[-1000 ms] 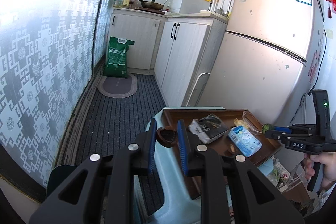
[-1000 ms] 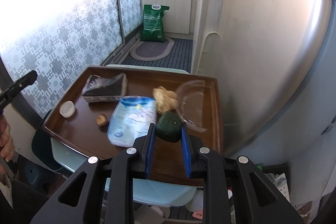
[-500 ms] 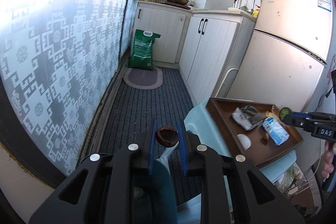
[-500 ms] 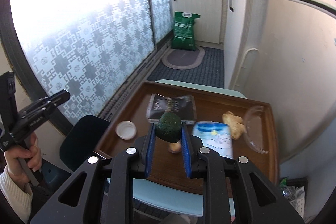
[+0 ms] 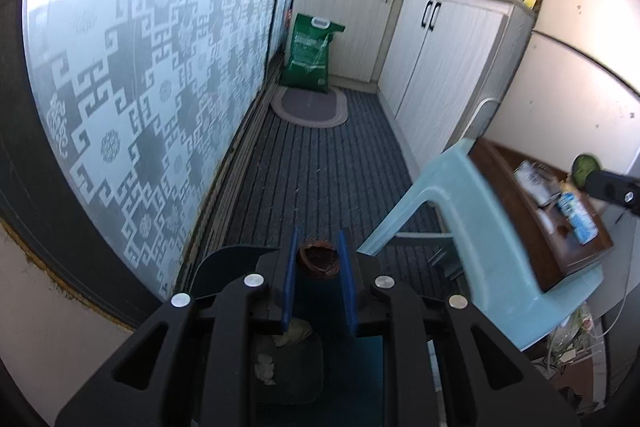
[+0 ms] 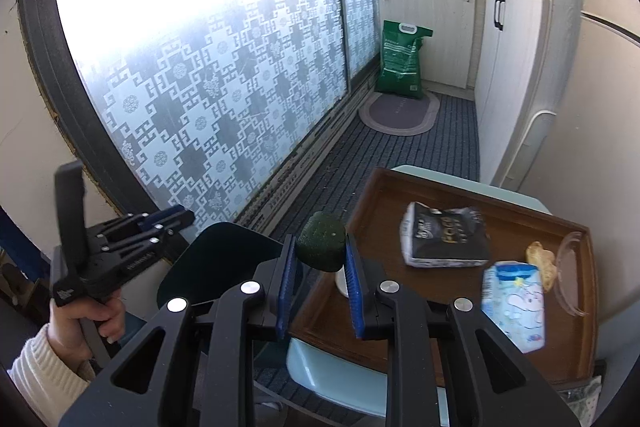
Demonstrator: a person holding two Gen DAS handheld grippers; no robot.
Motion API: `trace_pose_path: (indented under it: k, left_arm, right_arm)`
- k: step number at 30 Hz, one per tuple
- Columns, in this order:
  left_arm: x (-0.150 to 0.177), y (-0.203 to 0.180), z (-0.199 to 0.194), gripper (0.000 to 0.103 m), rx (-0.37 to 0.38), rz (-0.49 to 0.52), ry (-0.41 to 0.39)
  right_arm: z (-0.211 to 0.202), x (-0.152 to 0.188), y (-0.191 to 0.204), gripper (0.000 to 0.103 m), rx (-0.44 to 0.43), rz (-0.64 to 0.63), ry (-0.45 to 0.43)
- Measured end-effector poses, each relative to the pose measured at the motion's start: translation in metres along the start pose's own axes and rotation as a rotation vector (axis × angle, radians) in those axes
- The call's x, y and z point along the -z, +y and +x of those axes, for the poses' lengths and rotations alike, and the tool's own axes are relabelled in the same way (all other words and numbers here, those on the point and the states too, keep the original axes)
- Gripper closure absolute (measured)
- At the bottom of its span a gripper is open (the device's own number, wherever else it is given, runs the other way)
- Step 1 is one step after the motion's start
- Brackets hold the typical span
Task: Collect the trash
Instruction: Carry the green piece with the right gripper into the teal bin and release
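Here, left tool (image 5: 318, 269) gripping brown shell (image 5: 319, 260) above bin (image 5: 240, 263), right tool (image 6: 320, 267) clamping avocado (image 6: 321, 241) beside tray (image 6: 472, 195)

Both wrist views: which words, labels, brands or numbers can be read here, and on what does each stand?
No text can be read with certainty.
Black snack bag: pale letters, blurred by motion.
Green sack: white print, too small.
Blue and white packet: print blurred.
Fridge: dark brand mark, too small.
Left tongs: white marking on the body, unreadable.
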State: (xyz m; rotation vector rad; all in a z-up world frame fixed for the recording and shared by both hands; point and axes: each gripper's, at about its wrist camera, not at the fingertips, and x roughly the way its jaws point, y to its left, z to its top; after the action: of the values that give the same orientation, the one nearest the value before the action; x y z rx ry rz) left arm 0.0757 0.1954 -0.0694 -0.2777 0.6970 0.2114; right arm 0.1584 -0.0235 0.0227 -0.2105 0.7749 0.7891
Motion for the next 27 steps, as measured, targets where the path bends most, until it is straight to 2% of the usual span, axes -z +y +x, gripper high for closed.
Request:
trace_pose_path:
  k: [7,14,16,20,27]
  left_arm:
    - [0.02,0.012,0.03,0.081,-0.013,0.01,0.126]
    - [0.038,0.013,0.062,0.081,-0.019,0.022,0.242]
    - [0.042,0.014,0.07,0.075,-0.013,0.023,0.283]
    - [0.043,0.011,0.069,0.076,-0.015,0.041,0.281]
    - [0.029,0.011,0.041,0.076,0.008,0.022,0.153]
  right_arm:
    - [0.021,-0.005,0.033,0.08,-0.039,-0.037,0.026]
    - [0.034,-0.006,0.047,0.08,-0.043,-0.052,0.058]
    - [0.037,-0.005,0.05,0.079,-0.044,-0.056,0.068]
    - [0.043,-0.002,0.053,0.079,-0.046,-0.067,0.09]
    - [0.055,0.003,0.059,0.08,-0.047,-0.077,0.125]
